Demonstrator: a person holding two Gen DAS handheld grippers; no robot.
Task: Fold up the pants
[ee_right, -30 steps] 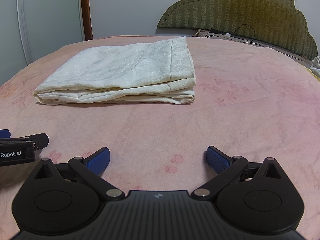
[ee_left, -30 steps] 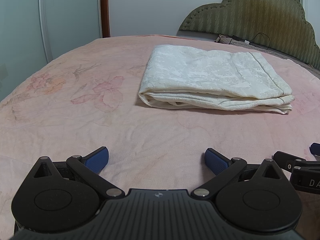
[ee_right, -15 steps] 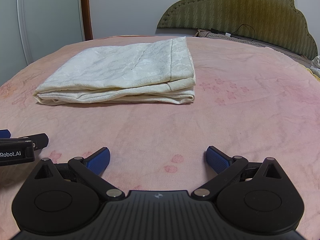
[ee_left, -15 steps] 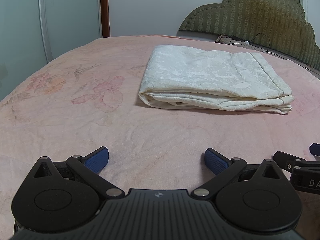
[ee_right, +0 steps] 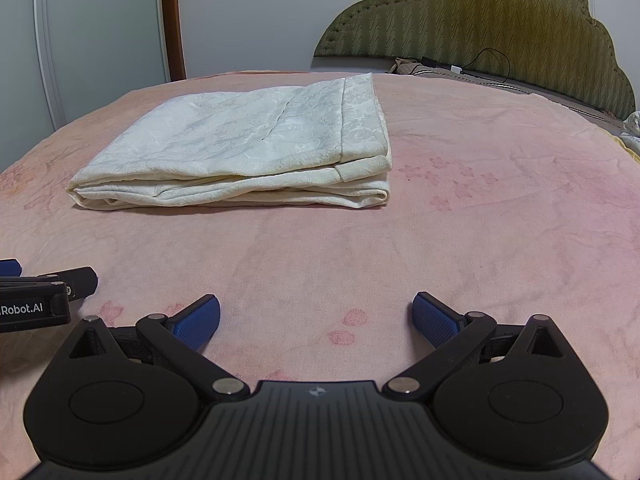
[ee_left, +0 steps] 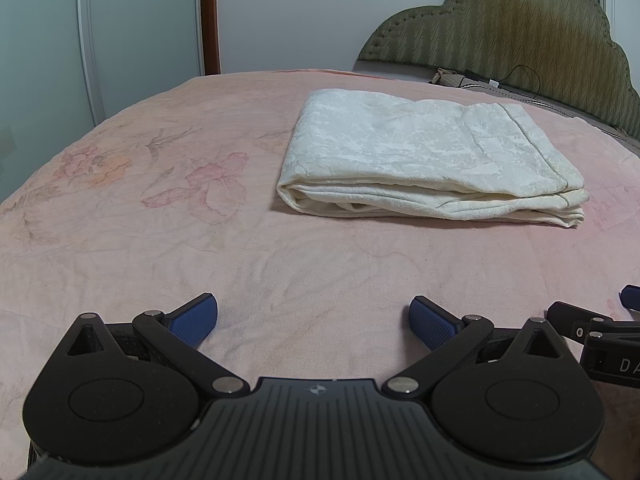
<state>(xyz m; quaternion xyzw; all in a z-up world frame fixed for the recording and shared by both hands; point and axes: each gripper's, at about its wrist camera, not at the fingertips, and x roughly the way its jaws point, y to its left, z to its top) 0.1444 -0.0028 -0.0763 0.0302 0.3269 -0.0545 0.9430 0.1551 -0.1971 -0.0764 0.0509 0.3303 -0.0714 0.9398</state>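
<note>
- On the pink floral bedspread (ee_left: pixel 168 248), the left black gripper with blue ribbed pads (ee_left: pixel 314 318) rests low near the front edge, its jaws spread wide with nothing between them.
- Just right of it, the right black gripper with blue ribbed pads (ee_right: pixel 316 318) sits alongside in the same pose, jaws wide apart and holding nothing; part of each tool shows at the edge of the other's view.
- Ahead of both, well apart from the fingertips, the cream-white textured pants (ee_left: pixel 428 160) lie as a compact, layered rectangle, the rounded fold at the left end and the hemmed edges stacked at the right (ee_right: pixel 360 168).
- Judged from that shape, the folding looks finished or nearly so, and the tools seem parked clear of the cloth.
- If one more fold is wanted, the next move calls for reaching forward and pinching the stacked right-end layers together so none slips out.
- Beyond the bed stands an olive-green quilted headboard (ee_right: pixel 480 20).
</note>
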